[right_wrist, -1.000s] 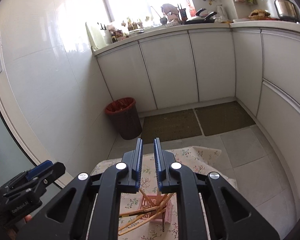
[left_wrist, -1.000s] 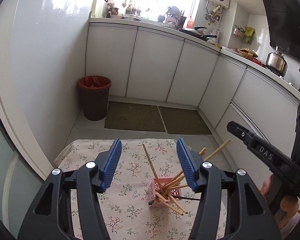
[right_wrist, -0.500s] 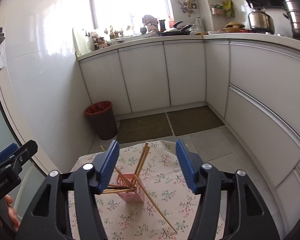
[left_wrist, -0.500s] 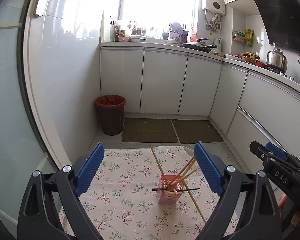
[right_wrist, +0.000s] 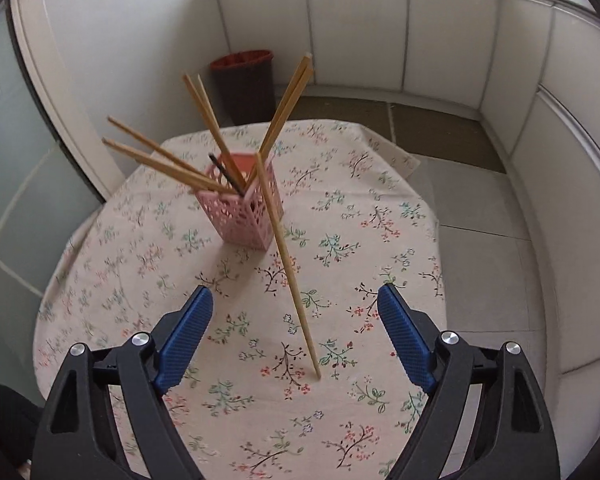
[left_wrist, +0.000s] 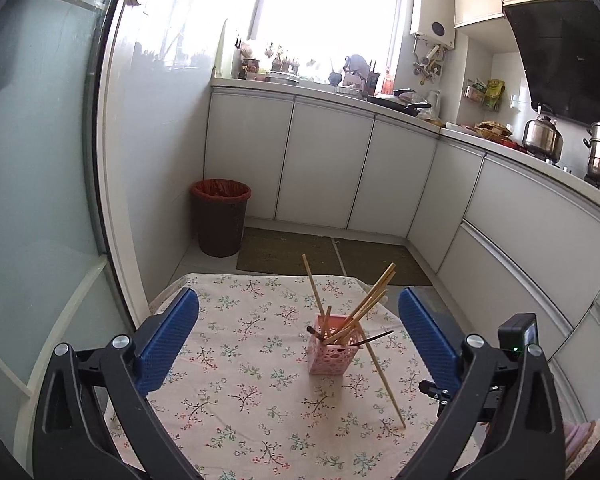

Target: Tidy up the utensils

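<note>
I am opening both jaws wide, empty, above the table (right_wrist: 380, 208); one chopstick (right_wrist: 288, 272) is leaning against the pink holder (right_wrist: 240, 216).

Both grippers, left gripper (left_wrist: 298, 328) and right gripper (right_wrist: 296, 320), show black angular frames, silver screws and ribbed blue pads (right_wrist: 186, 334).

No legible text; yellow packet (left_wrist: 493, 92) print perhaps lettering, too blurred.
</note>
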The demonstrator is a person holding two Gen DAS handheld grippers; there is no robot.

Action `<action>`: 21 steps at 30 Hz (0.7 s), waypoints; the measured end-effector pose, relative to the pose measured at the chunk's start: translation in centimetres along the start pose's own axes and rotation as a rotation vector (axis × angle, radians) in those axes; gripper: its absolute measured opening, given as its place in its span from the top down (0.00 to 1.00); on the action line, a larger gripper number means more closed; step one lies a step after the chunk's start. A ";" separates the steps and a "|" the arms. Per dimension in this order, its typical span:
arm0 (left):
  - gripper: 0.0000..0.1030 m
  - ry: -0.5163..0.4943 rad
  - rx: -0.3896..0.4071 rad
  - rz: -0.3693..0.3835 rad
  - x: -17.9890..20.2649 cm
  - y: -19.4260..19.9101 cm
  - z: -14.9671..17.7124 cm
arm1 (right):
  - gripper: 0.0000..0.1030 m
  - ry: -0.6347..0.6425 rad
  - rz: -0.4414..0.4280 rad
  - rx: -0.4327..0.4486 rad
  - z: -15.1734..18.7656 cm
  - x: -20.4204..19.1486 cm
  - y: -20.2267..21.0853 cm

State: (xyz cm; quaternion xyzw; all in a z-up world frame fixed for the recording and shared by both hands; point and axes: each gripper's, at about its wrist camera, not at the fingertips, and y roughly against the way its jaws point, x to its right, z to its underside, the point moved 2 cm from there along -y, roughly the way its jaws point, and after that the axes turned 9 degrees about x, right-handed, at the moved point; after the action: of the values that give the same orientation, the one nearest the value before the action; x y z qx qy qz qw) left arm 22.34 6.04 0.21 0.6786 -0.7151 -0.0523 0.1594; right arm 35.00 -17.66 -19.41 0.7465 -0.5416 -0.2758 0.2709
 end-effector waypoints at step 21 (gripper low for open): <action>0.07 0.077 -0.098 -0.009 -3.2 -3.7 3.5 | 0.92 -0.120 -0.089 0.194 -2.4 0.4 0.7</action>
State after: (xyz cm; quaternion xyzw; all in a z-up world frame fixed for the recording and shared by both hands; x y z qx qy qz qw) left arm 24.89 8.47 -4.70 0.6746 -0.7021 -0.0617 0.2194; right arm 36.28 -17.96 -17.29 0.7746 -0.5472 -0.2782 0.1520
